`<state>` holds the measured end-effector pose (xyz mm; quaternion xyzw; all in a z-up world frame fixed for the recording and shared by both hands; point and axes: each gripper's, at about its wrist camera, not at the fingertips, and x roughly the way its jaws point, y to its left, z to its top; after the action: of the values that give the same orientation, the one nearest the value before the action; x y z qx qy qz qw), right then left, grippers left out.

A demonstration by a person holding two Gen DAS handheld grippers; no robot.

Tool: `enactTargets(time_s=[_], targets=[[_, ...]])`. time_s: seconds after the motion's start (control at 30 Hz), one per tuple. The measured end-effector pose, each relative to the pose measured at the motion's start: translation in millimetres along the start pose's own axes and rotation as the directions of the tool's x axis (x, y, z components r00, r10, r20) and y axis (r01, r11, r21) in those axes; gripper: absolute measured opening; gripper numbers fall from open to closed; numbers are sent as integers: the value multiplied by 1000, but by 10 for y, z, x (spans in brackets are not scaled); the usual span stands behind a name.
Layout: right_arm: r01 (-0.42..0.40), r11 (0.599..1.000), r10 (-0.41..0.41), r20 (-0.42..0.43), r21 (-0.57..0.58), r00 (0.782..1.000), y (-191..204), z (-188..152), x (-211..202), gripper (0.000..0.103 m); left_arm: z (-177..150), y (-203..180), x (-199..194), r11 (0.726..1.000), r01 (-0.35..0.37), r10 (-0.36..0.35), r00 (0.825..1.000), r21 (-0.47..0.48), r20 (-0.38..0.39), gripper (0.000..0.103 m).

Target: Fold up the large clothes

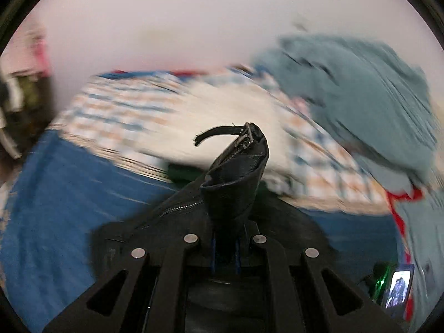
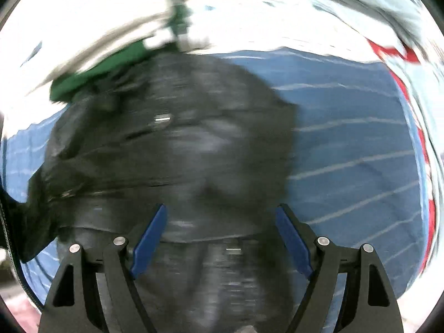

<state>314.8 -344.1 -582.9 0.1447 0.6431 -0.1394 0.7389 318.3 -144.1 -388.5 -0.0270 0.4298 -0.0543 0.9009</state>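
Observation:
A black leather jacket [image 2: 177,149] lies spread on a blue sheet [image 2: 355,144]. My left gripper [image 1: 225,238] is shut on a zippered end of the black jacket [image 1: 238,172], which stands up between the fingers with a zip pull at its tip. My right gripper [image 2: 222,236] is open, its blue pads [image 2: 149,238] apart, directly above the jacket and holding nothing. Both views are blurred by motion.
A teal-grey garment [image 1: 360,97] is heaped at the right. A checked blanket [image 1: 133,108] lies beyond the blue sheet [image 1: 55,208]. A green item [image 2: 100,69] sits at the jacket's far edge. A phone [image 1: 399,285] stands at the lower right. Red trim [image 2: 402,55] borders the sheet.

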Motion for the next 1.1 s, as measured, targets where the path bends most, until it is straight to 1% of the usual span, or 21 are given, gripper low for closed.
enactTargets(time_s=[0.07, 0.13, 0.23, 0.33, 0.37, 0.4, 0.43, 0.47, 0.5, 0.53, 0.57, 0.63, 0.7, 0.8, 0.83, 0.87, 0.9, 0.97, 1.0, 1.03, 1.1], targets=[[16, 999, -15, -12, 37, 1000, -351, -11, 12, 82, -118, -439, 288, 998, 43, -40, 997, 49, -65, 6], [36, 996, -34, -32, 79, 999, -751, -40, 62, 82, -294, -840, 615, 993, 69, -54, 987, 94, -152, 6], [47, 990, -39, -65, 129, 997, -1152, -79, 157, 82, -609, -1198, 1015, 989, 60, -22, 964, 137, -264, 6], [53, 983, -37, -93, 175, 995, -1518, -172, 232, 82, -804, -1301, 1221, 990, 36, 11, 947, 138, -322, 7], [50, 981, -32, -99, 186, 995, -1615, -188, 256, 82, -864, -1351, 1281, 990, 22, 27, 940, 138, -340, 10], [42, 979, -21, -105, 199, 994, -1711, -206, 284, 82, -902, -1360, 1304, 990, 15, 35, 938, 142, -346, 10], [29, 976, -4, -114, 216, 993, -1818, -226, 313, 82, -926, -1374, 1302, 988, 6, 47, 938, 151, -343, 15], [20, 974, 8, -120, 226, 993, -1888, -245, 337, 82, -928, -1406, 1287, 986, 5, 53, 938, 165, -343, 31], [3, 972, 27, -125, 235, 992, -1956, -257, 356, 82, -927, -1432, 1264, 986, 30, 30, 936, 165, -350, 46], [-14, 971, 45, -128, 241, 991, -2002, -261, 367, 82, -908, -1469, 1264, 985, 46, 15, 935, 164, -355, 83], [-31, 969, 66, -133, 246, 989, -2056, -263, 379, 82, -902, -1480, 1230, 985, 51, 11, 936, 164, -352, 99], [-85, 964, 123, -138, 253, 983, -2139, -251, 365, 82, -846, -1427, 1066, 987, 47, 5, 947, 154, -321, 99], [-144, 955, 182, -126, 260, 975, -2211, -235, 316, 82, -791, -1264, 895, 993, 19, 19, 948, 118, -318, 99], [-241, 938, 274, -104, 249, 956, -2229, -129, 196, 82, -778, -818, 616, 993, -98, 111, 945, 59, -306, 99], [-280, 930, 311, -102, 239, 945, -2190, -67, 156, 82, -804, -552, 503, 985, -165, 170, 940, 40, -297, 99], [-316, 920, 346, -103, 231, 933, -2148, -31, 130, 82, -837, -382, 439, 975, -219, 219, 931, 34, -293, 99], [-359, 907, 388, -105, 222, 916, -2087, 28, 118, 82, -900, -170, 391, 957, -289, 287, 911, 36, -296, 99], [-418, 886, 445, -116, 202, 888, -1907, 126, 121, 81, -1087, 238, 409, 912, -405, 400, 855, 56, -330, 99], [-459, 867, 486, -122, 196, 865, -1796, 196, 151, 79, -1202, 421, 460, 888, -454, 447, 820, 71, -357, 99], [-478, 856, 506, -129, 195, 853, -1703, 217, 173, 73, -1389, 668, 533, 854, -514, 503, 771, 87, -391, 99], [-523, 829, 553, -152, 196, 819, -1415, 320, 294, 69, -1613, 938, 642, 818, -566, 550, 719, 100, -425, 99]])
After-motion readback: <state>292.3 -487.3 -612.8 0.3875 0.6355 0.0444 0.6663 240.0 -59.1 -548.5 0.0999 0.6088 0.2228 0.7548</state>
